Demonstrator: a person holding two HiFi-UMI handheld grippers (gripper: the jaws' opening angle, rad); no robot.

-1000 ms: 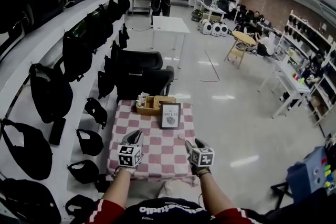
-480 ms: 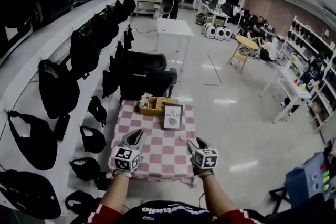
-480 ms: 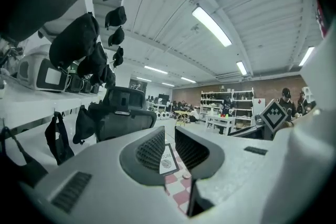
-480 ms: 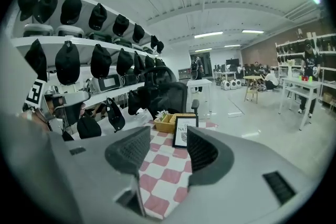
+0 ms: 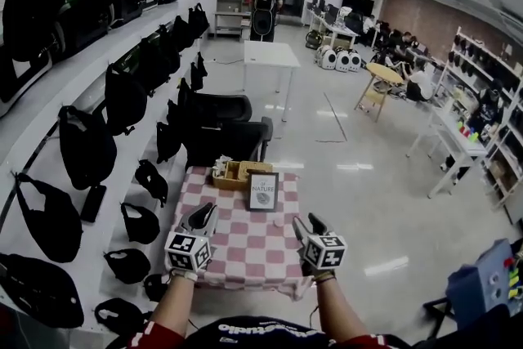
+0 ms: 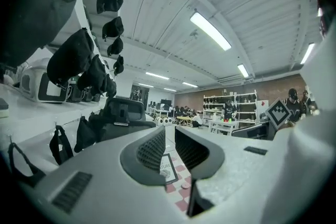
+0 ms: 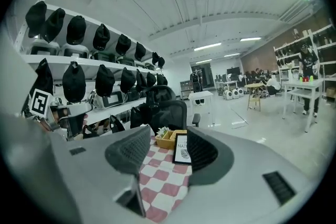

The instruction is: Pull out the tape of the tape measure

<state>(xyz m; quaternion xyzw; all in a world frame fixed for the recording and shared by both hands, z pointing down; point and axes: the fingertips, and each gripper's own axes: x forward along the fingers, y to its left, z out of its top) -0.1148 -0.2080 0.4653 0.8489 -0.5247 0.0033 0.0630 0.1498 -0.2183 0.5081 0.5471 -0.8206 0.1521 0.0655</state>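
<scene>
A small round pale thing lies on the pink-and-white checked tablecloth and shows between the jaws in the left gripper view. I cannot tell whether it is the tape measure. My left gripper hangs over the table's near left part, open and empty, its jaws level. My right gripper is held over the near right edge. It is open with nothing between its fingers and points slightly down at the cloth.
A framed print stands mid-table, with a wicker basket behind it. Black office chairs stand beyond the table. Shelves of black bags line the left wall. People and white tables are farther off.
Both grippers have risen over the table's near edge, and the left one has drifted a little left. The head view has shifted too. Both stay empty.
</scene>
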